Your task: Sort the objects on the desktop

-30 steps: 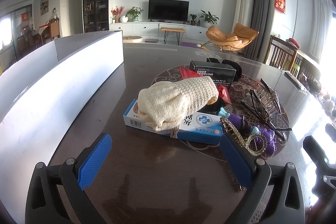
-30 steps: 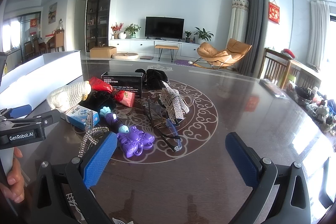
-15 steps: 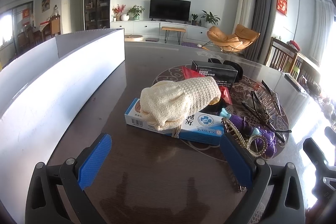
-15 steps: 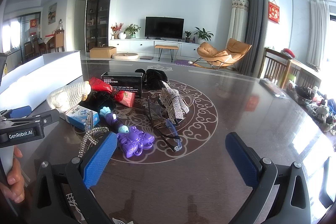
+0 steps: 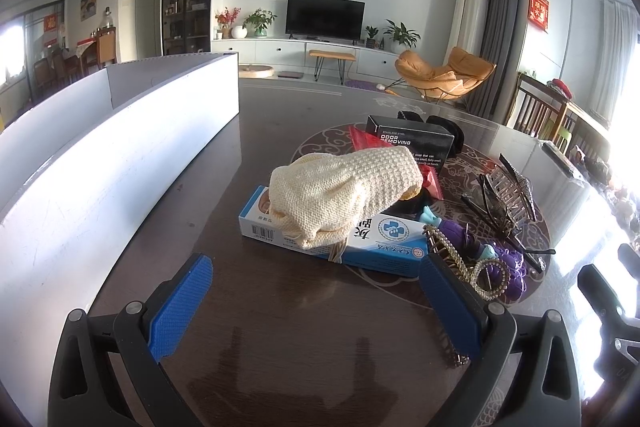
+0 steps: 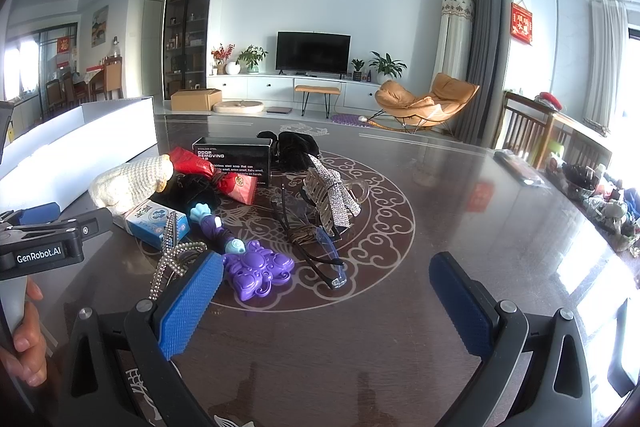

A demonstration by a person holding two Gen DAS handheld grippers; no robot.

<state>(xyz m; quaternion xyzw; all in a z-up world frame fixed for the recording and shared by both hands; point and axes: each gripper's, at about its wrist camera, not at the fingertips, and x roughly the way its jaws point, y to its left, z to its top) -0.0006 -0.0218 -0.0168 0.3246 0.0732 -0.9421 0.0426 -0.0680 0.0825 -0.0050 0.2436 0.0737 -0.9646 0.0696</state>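
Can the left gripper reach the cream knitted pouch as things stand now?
Probably yes. The left gripper is open and empty, and the cream knitted pouch lies uncovered on the blue and white box straight ahead, with only bare table between.

Knitted pouch (image 5: 340,187) atop carton (image 5: 376,243)

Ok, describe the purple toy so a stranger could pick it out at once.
Start at the round pale scroll pattern inlaid in the dark table. At its near left edge, just right of the rhinestone hair clip, lies the purple toy. It is the only glossy purple plastic piece, flower-shaped with a teal-tipped handle.
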